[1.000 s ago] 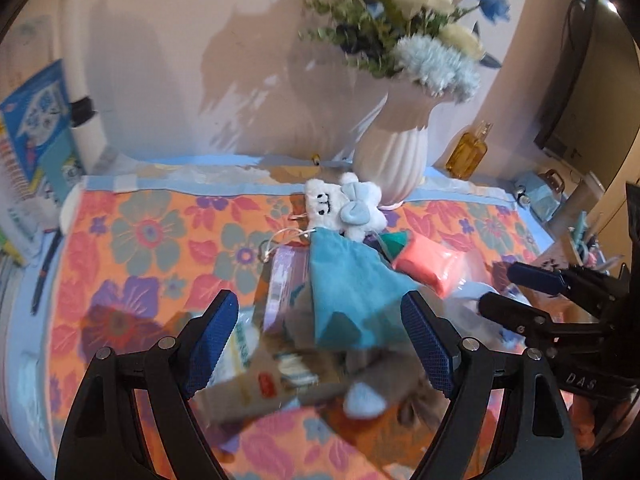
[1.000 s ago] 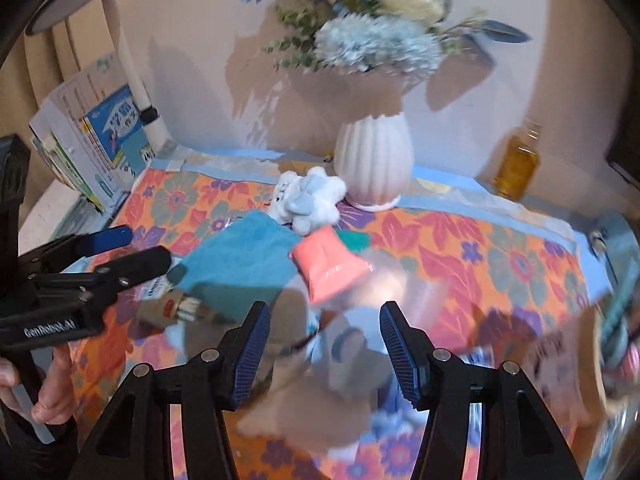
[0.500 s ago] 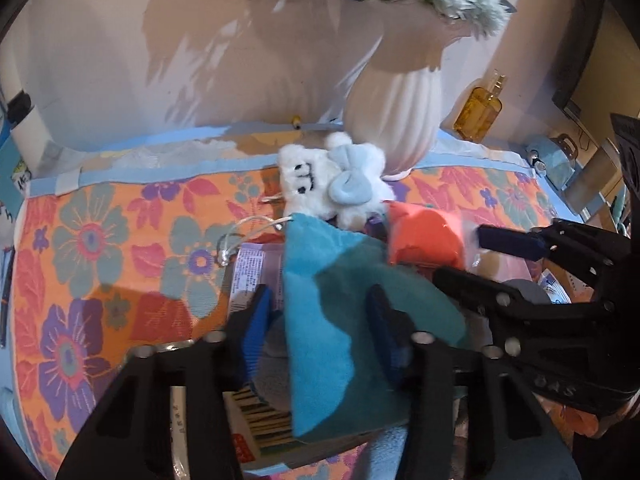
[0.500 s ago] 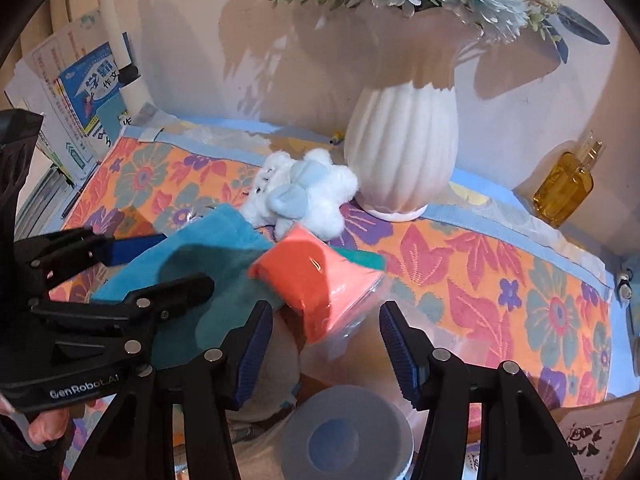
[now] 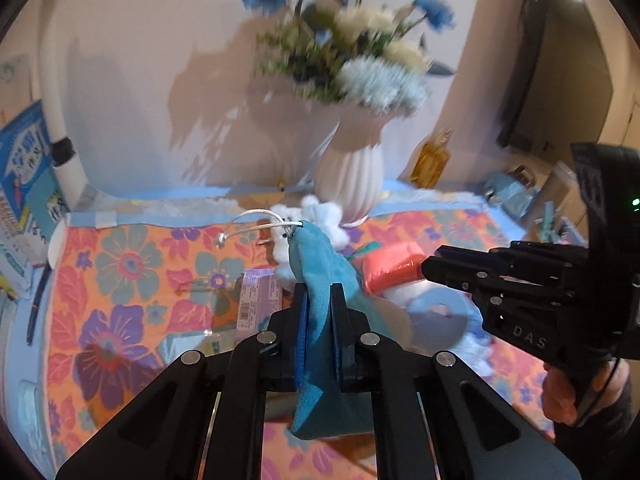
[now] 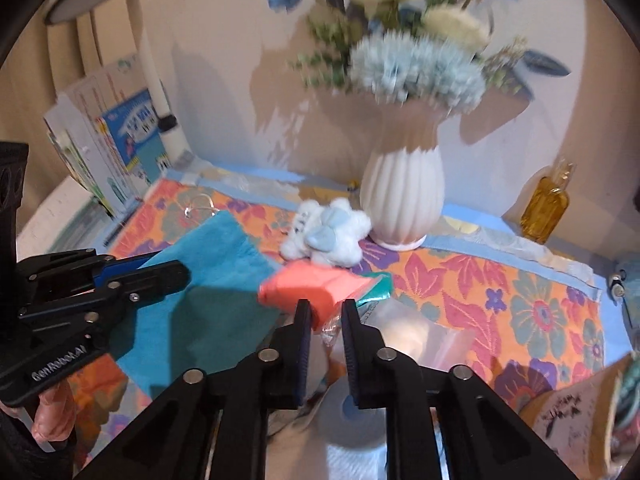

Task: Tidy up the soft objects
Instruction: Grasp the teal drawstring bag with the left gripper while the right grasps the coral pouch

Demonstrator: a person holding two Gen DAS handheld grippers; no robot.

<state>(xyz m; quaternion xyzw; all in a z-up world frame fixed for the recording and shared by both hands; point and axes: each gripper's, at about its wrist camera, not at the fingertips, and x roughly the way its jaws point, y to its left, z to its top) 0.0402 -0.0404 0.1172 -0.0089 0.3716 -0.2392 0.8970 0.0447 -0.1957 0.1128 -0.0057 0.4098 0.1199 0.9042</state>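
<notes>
My left gripper is shut on a teal cloth pouch with a white drawstring, which hangs pinched between the pads above the floral tablecloth. The right wrist view shows the same pouch spread wide beside the left gripper. My right gripper is shut on the near corner of a coral soft packet in a clear plastic bag. From the left wrist view, that packet sits at the tips of the right gripper. A white plush toy with a pale blue bow lies behind them.
A white ribbed vase of flowers stands at the back by the wall, an amber bottle to its right. A grey-white paper roll lies under the right gripper. Books lean at the left. A purple packet lies on the cloth.
Both grippers went from open to shut, the left on the teal pouch, the right on the coral packet. Both have pulled back and up, lifting the pouch.
</notes>
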